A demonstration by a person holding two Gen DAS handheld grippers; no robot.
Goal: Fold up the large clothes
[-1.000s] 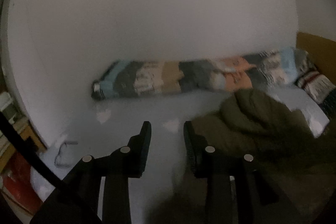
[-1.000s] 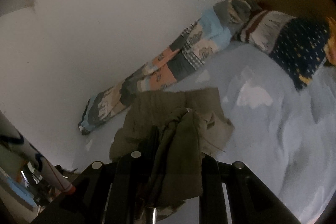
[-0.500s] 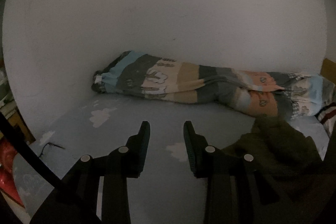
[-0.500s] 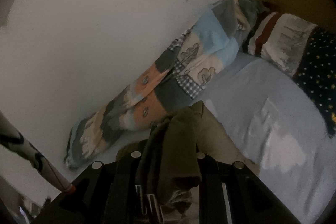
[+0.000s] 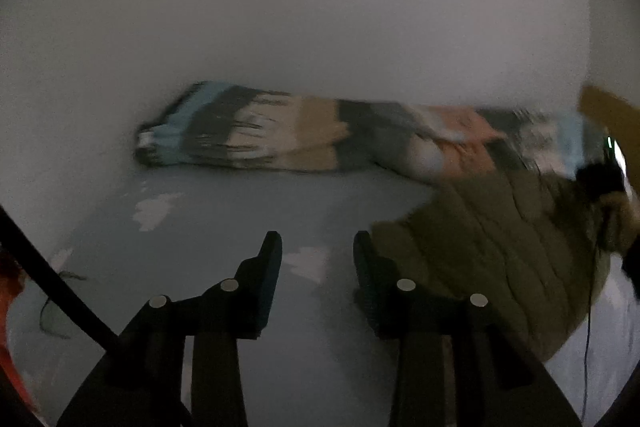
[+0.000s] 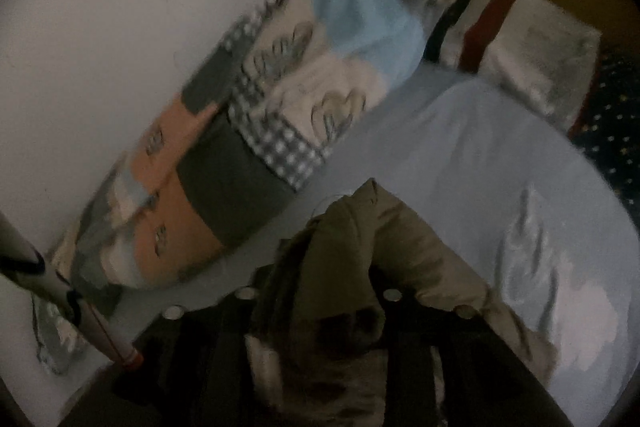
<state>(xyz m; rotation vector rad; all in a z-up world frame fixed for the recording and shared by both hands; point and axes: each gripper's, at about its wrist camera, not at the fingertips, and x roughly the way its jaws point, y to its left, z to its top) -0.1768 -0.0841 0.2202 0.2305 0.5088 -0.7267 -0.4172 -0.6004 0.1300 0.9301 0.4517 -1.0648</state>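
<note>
Olive-green quilted cloth, a large jacket (image 5: 500, 247) by the look of it, lies spread on the pale blue bed sheet (image 5: 224, 211), to the right of the left gripper (image 5: 316, 247) and just near of the rolled patchwork blanket (image 5: 304, 135) that runs along the far wall. The left gripper hovers over bare sheet with its jaws parted and opening further; nothing is between them, though its right finger stands just beside the jacket's left edge. In the right wrist view the right gripper (image 6: 316, 291) has a bunched fold of the same jacket (image 6: 340, 251) lying between its fingers, and its jaws are opening, so the pads seem to be letting go; blur and shadow keep me from saying whether any pinch is left. My reading is that a fold has been carried over and is being laid down near the blanket, with the garment not yet a tidy packet. The next move calls for the right gripper to clear the cloth without dragging it, and for both to find fresh edges, the left one probably at the near-left hem, to smooth or fold again. Beyond the jacket on the far right sit a striped pillow (image 6: 520, 39) and a dark starred one (image 6: 616, 115). No brand, label or writing can be read anywhere; the frames are dim and smeared.
</note>
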